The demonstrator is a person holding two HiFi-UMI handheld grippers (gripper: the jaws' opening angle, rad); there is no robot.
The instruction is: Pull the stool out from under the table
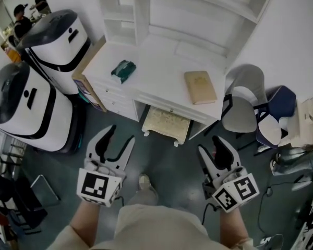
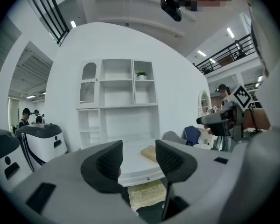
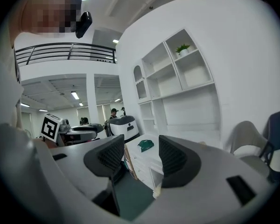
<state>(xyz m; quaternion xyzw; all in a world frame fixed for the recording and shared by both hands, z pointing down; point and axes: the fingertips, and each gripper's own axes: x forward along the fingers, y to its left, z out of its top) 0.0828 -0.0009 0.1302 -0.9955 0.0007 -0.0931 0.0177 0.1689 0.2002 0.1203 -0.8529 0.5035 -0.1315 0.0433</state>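
A cushioned cream stool point(image 1: 167, 124) with white legs is tucked under the front edge of the white table point(image 1: 161, 79). In the left gripper view the stool point(image 2: 147, 193) shows low, under the table point(image 2: 130, 167). Both grippers hover above the dark floor in front of the table, apart from the stool. My left gripper point(image 1: 121, 134) is open with nothing between its fingers, and so is my right gripper point(image 1: 209, 146). The right gripper view looks at the table's left corner point(image 3: 142, 162); only a pale sliver below it may be the stool.
A tan book point(image 1: 200, 86) and a green pouch point(image 1: 123, 70) lie on the table. Two large white-and-black machines point(image 1: 52, 40) point(image 1: 21, 103) stand at the left. A grey chair point(image 1: 245, 100) and a blue chair point(image 1: 276, 113) crowd the right. My shoe point(image 1: 144, 181) is on the floor.
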